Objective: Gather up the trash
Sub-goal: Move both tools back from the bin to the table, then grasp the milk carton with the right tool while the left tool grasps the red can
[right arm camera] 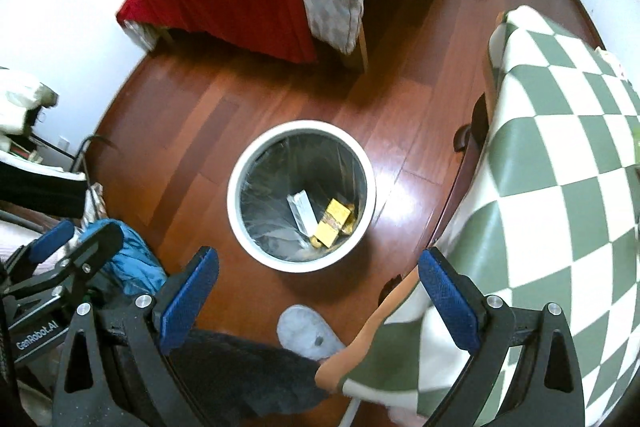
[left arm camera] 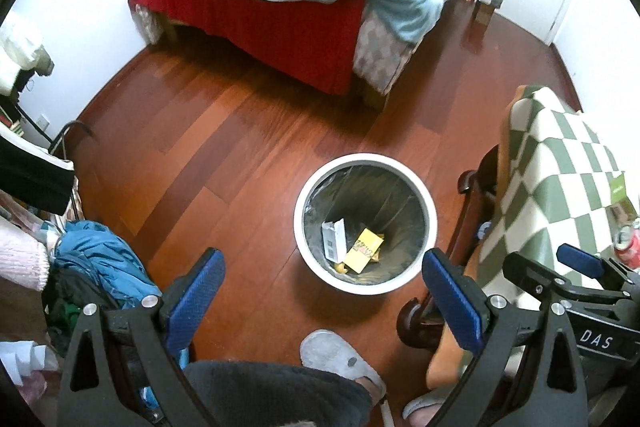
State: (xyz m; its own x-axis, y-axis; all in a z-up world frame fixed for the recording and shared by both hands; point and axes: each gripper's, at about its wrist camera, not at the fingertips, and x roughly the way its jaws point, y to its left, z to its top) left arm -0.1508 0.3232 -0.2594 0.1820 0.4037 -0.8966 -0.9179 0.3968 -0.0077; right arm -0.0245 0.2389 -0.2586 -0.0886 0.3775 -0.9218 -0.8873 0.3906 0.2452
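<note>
A round white trash bin with a clear liner (left arm camera: 365, 223) stands on the reddish wooden floor (left arm camera: 224, 147), beside a green-and-white checked cloth (right arm camera: 560, 163). Inside lie a white box (right arm camera: 303, 211) and a yellow packet (right arm camera: 335, 219). Above it, both grippers — left (left arm camera: 324, 299) and right (right arm camera: 318, 303) — hang wide open, empty.

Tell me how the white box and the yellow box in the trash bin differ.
The white box is pale with a printed barcode-like label, while the yellow box is bright yellow with dark print. The white box looks longer and narrower and lies to the left; the yellow box looks squarer and lies to its right. Both rest at the bottom of the lined trash bin, close together.
</note>
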